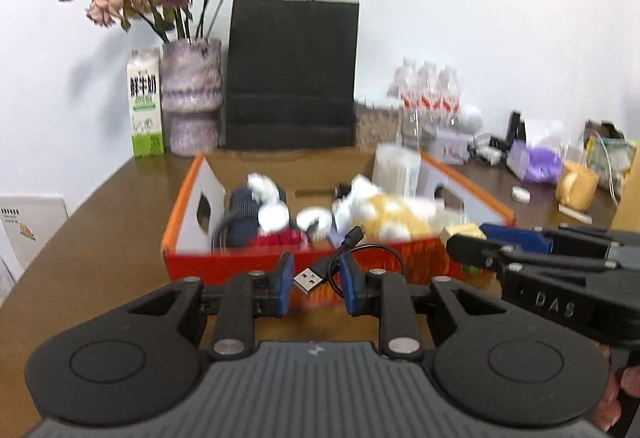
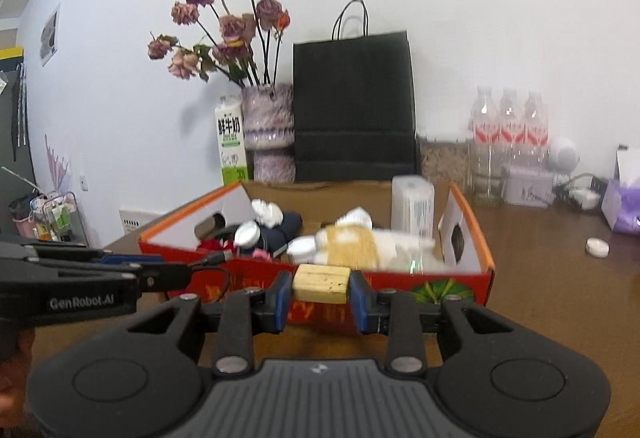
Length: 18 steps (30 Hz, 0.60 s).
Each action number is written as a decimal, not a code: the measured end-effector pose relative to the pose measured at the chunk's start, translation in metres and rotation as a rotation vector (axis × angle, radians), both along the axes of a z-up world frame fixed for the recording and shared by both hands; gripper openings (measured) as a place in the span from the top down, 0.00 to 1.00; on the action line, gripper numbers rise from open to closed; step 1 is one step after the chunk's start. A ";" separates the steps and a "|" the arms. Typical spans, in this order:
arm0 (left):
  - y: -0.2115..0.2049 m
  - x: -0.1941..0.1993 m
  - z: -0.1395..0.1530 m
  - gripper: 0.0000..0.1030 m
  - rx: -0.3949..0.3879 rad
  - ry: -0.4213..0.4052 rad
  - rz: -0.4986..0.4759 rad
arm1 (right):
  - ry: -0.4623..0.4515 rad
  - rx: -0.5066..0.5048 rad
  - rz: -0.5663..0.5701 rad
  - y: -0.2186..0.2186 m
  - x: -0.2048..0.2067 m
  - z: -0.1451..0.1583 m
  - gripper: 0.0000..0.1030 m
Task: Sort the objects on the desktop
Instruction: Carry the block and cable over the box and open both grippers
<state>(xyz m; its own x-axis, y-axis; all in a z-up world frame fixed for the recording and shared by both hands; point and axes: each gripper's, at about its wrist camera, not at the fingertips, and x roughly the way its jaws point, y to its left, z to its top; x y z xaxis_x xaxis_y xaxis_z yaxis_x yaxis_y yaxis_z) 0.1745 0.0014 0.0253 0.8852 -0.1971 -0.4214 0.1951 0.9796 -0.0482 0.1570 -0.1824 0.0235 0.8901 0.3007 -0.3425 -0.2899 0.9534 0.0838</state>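
A black bag point(image 1: 291, 74) stands at upper centre against the wall, a vase point(image 1: 191, 94) and milk carton point(image 1: 145, 102) to its left, bottles point(image 2: 508, 130) to its right. Mid-frame, the red box point(image 1: 240, 262), crowded with toys, blocks both claws. At lower centre the left gripper point(image 1: 314, 282) pinches a USB cable point(image 1: 310, 278); the right gripper point(image 2: 320, 298) clamps a pale block point(image 2: 322, 283).

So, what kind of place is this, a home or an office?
Probably a home or a small office corner. A brown table against a white wall holds a vase of dried flowers, a milk carton and bottled water.
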 end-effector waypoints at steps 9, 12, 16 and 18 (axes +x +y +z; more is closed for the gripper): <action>-0.002 0.041 0.022 0.76 -0.052 -0.070 0.037 | -0.042 -0.011 -0.042 0.005 0.044 0.027 0.71; -0.006 0.064 0.021 0.76 -0.058 -0.070 0.064 | -0.046 -0.021 -0.066 0.005 0.066 0.031 0.71; -0.010 0.097 0.011 0.76 -0.059 -0.053 0.128 | -0.053 -0.013 -0.099 -0.001 0.094 0.026 0.71; -0.009 0.107 0.000 0.76 -0.053 -0.033 0.139 | -0.032 0.009 -0.103 -0.007 0.105 0.015 0.71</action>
<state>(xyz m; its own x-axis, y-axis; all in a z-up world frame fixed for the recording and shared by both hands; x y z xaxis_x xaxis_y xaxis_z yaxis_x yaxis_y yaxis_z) 0.2819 -0.0079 0.0252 0.9187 -0.0934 -0.3838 0.0605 0.9935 -0.0968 0.2619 -0.1893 0.0384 0.9269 0.2098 -0.3112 -0.1927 0.9776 0.0851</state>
